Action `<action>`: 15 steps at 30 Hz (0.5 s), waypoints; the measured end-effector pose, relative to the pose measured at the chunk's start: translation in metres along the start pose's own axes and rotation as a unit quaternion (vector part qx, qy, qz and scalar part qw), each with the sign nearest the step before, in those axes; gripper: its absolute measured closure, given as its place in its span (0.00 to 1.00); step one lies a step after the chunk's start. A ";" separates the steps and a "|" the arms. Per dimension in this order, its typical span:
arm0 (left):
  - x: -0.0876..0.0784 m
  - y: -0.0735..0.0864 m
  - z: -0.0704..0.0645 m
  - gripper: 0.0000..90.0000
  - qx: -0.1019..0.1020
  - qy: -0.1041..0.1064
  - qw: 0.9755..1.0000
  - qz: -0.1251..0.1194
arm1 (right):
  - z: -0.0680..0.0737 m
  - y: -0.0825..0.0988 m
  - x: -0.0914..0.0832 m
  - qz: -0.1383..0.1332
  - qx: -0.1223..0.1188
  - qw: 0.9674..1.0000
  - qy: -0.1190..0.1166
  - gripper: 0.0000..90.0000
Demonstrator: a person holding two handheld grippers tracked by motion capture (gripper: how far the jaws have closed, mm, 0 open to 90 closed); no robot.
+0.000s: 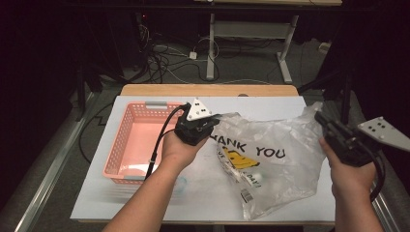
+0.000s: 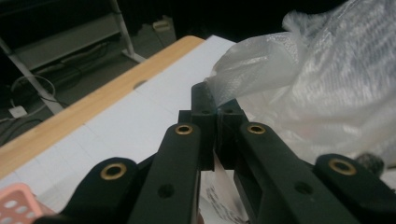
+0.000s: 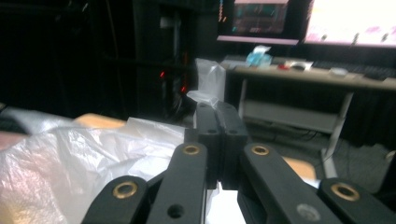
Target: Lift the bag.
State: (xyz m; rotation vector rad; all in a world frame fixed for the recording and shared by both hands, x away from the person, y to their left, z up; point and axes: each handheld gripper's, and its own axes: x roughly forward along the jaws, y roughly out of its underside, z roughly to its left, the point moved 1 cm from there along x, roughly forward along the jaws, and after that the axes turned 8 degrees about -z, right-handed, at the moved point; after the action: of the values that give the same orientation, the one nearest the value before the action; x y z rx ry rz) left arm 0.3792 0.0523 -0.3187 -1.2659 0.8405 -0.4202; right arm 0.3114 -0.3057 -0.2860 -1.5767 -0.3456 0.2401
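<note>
White table surface (image 1: 145, 203) carries a clear plastic bag (image 1: 270, 154) printed "THANK YOU", lifted at both upper edges. Left gripper (image 1: 216, 117) is clamped on the bag's left edge; right gripper (image 1: 319, 117) is clamped on its right edge. Pink basket (image 1: 126, 140) sits just left of the bag.

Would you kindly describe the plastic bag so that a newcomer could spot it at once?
On the white table, right of the pink basket, lies a crinkled clear plastic bag. Unlike the basket, it bears black THANK YOU lettering and a yellow smiley.
</note>
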 end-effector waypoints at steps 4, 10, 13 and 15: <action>-0.001 -0.012 0.000 0.97 0.004 -0.008 1.000 -0.023 | -0.006 -0.031 0.006 -0.037 -0.004 0.999 0.012 1.00; 0.002 -0.008 -0.001 0.97 -0.002 -0.016 0.999 -0.040 | -0.008 -0.043 0.009 -0.051 -0.019 0.998 0.018 1.00; 0.008 0.000 -0.001 0.97 -0.005 -0.012 1.000 -0.029 | -0.011 -0.020 0.011 -0.027 -0.017 0.999 0.016 1.00; 0.011 0.007 0.000 0.97 -0.016 -0.008 1.000 -0.022 | -0.012 -0.002 0.013 -0.004 -0.008 1.000 0.018 1.00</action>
State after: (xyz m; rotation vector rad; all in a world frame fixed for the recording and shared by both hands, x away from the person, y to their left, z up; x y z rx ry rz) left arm 0.3850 0.0467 -0.3291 -1.3181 0.8093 -0.4325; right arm 0.3276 -0.3124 -0.2826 -1.5930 -0.3270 0.2036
